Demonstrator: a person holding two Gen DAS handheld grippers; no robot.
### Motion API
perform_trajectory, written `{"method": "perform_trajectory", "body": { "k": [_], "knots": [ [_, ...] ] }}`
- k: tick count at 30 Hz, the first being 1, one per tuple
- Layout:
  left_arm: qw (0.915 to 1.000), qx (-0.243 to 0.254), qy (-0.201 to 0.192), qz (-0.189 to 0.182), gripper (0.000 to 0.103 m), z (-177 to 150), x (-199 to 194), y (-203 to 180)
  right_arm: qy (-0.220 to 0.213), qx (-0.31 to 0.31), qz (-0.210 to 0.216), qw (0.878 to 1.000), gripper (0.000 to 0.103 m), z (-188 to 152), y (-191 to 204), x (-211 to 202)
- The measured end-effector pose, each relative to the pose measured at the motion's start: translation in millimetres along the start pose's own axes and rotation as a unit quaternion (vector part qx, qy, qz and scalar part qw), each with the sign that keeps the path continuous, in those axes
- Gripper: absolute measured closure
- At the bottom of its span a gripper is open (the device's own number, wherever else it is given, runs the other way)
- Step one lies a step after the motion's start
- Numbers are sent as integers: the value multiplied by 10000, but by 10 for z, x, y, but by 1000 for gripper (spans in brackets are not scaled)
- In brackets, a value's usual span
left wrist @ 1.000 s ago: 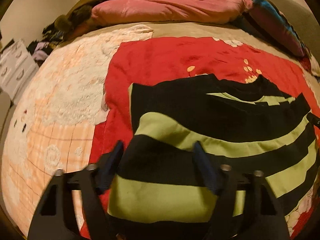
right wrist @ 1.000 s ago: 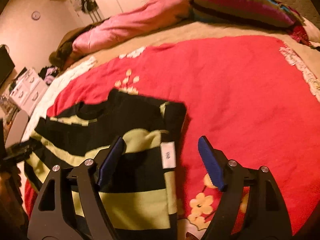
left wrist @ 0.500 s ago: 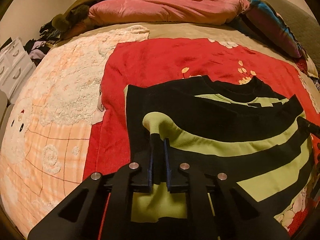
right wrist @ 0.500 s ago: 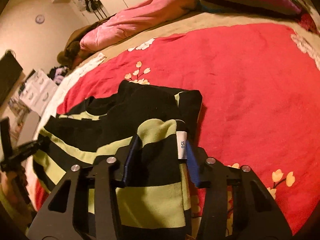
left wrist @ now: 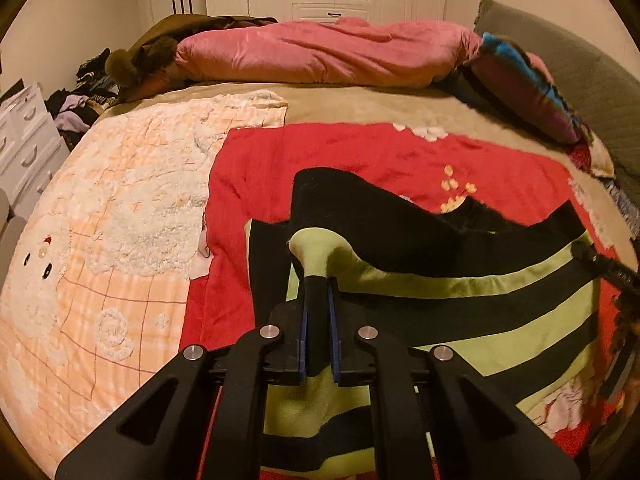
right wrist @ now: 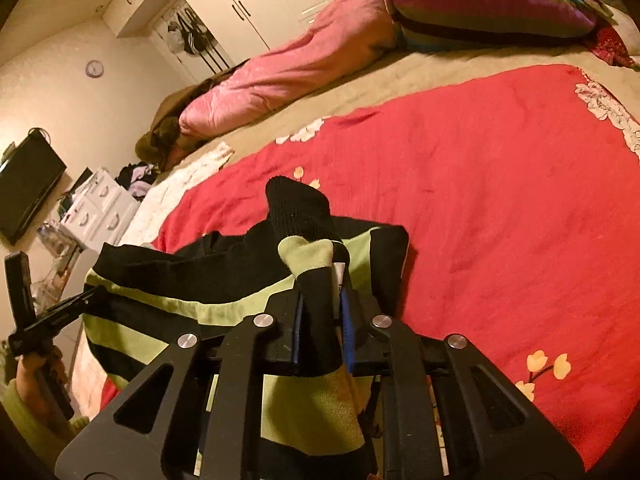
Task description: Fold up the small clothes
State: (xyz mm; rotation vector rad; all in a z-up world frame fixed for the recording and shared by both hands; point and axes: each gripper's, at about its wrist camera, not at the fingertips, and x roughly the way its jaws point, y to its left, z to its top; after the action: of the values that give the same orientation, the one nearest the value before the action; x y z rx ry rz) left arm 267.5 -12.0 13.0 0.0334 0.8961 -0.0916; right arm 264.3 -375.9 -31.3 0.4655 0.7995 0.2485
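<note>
A black and lime-green striped sweater [left wrist: 460,280] lies on a red blanket [left wrist: 328,152] on the bed. My left gripper [left wrist: 318,304] is shut on a bunch of the sweater's left side and holds it up off the blanket. My right gripper [right wrist: 320,304] is shut on the sweater's [right wrist: 168,300] right side, next to a white label, and lifts it too. The cloth sags between the two grippers. The left gripper also shows in the right wrist view [right wrist: 48,316], held in a hand.
An orange and white fleece blanket [left wrist: 100,240] covers the bed's left part. A pink duvet [left wrist: 320,56] and a striped pillow [right wrist: 480,4] lie at the far edge. White drawers [left wrist: 20,140] and a clothes pile stand left of the bed. Wardrobes line the back wall.
Both grippers went from open over the sweater to shut on its two sides. Both have since lifted the pinched cloth up off the blanket.
</note>
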Motion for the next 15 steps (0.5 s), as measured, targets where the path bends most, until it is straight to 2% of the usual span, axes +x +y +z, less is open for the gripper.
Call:
{"method": "perform_trajectory", "body": {
  "k": [7, 9, 11, 15],
  "knots": [
    [9996, -246, 131, -22, 94, -17, 165, 104, 26, 73, -151, 9999, 93, -35, -31, 61],
    [9992, -321, 233, 74, 87, -54, 265, 145, 113, -4, -326, 9994, 88, -57, -23, 121],
    [9981, -471, 367, 182, 85, -119, 373, 234, 248, -129, -627, 9976, 81, -91, -12, 206],
    [9971, -644, 343, 207, 76, -209, 352, 373, 250, -19, -735, 9970, 73, -93, -84, 202]
  ]
}}
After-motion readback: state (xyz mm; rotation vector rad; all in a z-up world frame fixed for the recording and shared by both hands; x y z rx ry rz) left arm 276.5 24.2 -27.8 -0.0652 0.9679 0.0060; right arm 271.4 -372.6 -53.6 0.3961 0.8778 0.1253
